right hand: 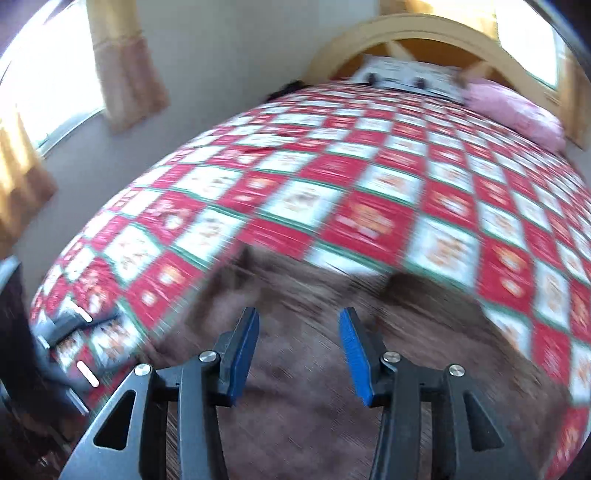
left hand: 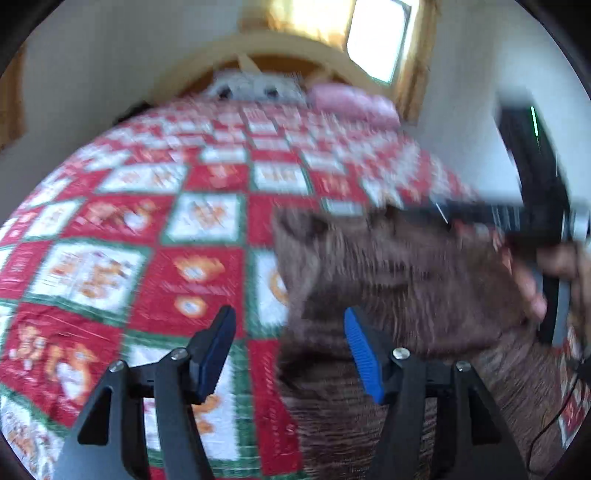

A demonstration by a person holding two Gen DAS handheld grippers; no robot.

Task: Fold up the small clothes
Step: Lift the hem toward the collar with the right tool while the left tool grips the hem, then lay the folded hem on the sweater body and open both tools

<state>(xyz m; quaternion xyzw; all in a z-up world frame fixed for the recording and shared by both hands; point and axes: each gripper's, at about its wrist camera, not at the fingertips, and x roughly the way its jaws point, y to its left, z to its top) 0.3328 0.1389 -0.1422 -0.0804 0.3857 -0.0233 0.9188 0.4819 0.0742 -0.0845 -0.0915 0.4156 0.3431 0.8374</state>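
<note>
A: Bedroom, midday: your left gripper (left hand: 290, 352) hangs over the near edge of the quilt (left hand: 207, 221), jaws parted, nothing pinched. Brown knit garment (left hand: 388, 280) lies bunched at the bed's near right side, its edge against the inner face of your right-hand blue pad (left hand: 364, 360).

B: And my right gripper (right hand: 299, 350)?

A: Jaws moderately apart over the same brown garment (right hand: 314, 387), cloth below them, not clamped. Both views are blurred.

B: Which step?

A: Likely a regrasp between folds; the garment looks unflattened. Next you would need to find two clean edges and close on them.

B: Any baskets?

A: None visible. Only a pink pillow (right hand: 517, 110) by the headboard (right hand: 406, 33).
</note>
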